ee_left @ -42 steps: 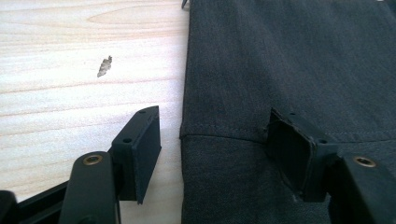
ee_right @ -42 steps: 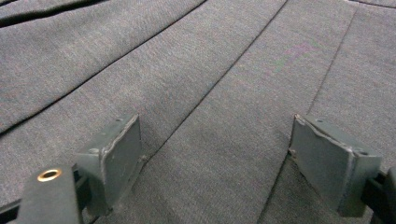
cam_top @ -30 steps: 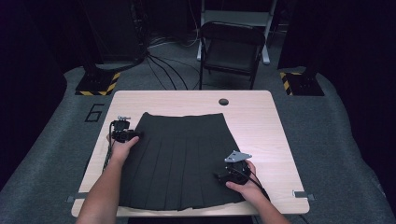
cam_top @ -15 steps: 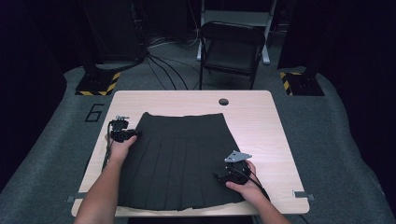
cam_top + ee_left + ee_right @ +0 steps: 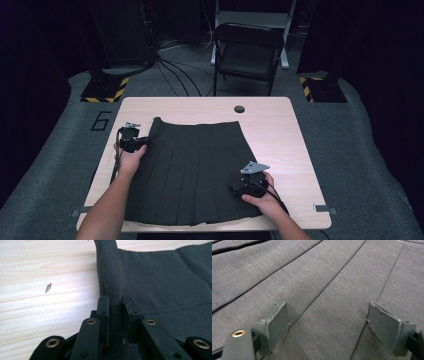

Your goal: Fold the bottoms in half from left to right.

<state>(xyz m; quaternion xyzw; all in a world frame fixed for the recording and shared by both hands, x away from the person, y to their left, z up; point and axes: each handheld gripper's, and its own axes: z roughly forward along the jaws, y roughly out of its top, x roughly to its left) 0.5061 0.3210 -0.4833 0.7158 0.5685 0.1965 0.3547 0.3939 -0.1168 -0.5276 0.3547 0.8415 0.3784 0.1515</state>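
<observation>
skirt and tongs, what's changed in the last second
The left tongs have just been closing and now pinch the skirt at its left waist corner, lifting that edge slightly. The right tongs stayed open, resting on the pleats; the rest of the skirt lies flat.

My left gripper (image 5: pixel 115 305): black jaws, brass-ringed screws. My right gripper (image 5: pixel 337 327): grey worn pads, grey three-cornered plate, black cable.

A skirt (image 5: pixel 195 170) lies spread on the desk (image 5: pixel 280 135). The left hand-held gripper (image 5: pixel 141 142) sits at its left edge, the right hand-held gripper (image 5: pixel 235 188) on its near right part. A chair (image 5: pixel 247 52) stands behind the desk.
</observation>
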